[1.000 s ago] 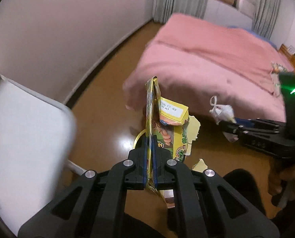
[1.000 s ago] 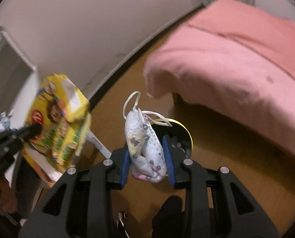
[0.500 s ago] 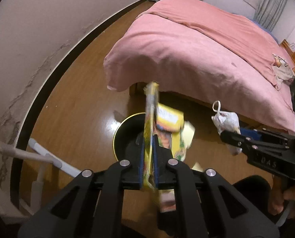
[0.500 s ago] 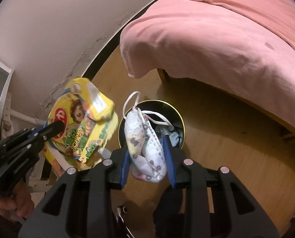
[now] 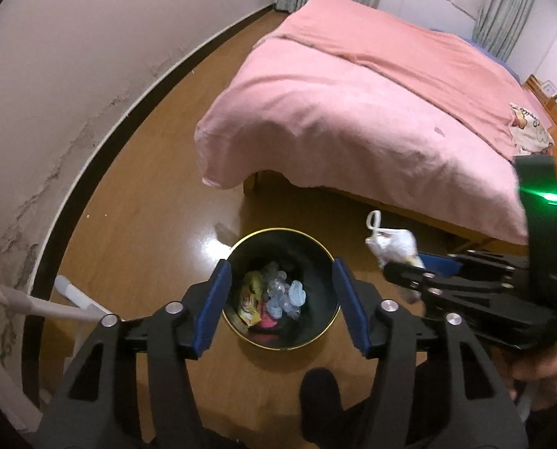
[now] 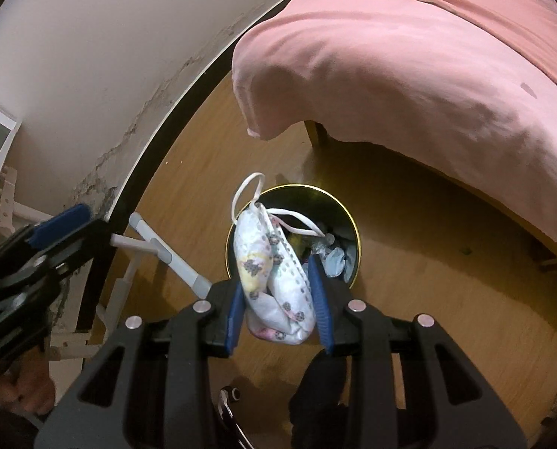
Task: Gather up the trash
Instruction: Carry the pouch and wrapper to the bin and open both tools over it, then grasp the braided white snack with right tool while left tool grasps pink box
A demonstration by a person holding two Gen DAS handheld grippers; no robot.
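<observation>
A black bin with a gold rim [image 5: 282, 230] stands on the wood floor by the bed corner. My left gripper [image 5: 281, 266] hangs right above it, jaws opening, with nothing between them. The yellow snack bag [image 5: 250, 297] lies inside the bin among other wrappers. My right gripper [image 6: 276, 280] is shut on a bundle of white patterned face masks [image 6: 271, 265], held over the near left side of the bin's rim [image 6: 355, 232]. In the left wrist view the masks [image 5: 392, 243] hang just to the right of the bin.
A bed with a pink cover [image 5: 353, 112] overhangs the floor beyond the bin. A white frame's legs [image 5: 72, 295] stand to the bin's left, against a wall with flaking paint and a dark skirting. A dark-socked foot [image 5: 319, 393] rests in front of the bin.
My left gripper has opened and the yellow snack bag has dropped into the bin. Both grippers have come down over the bin; the right one still grips the masks.
</observation>
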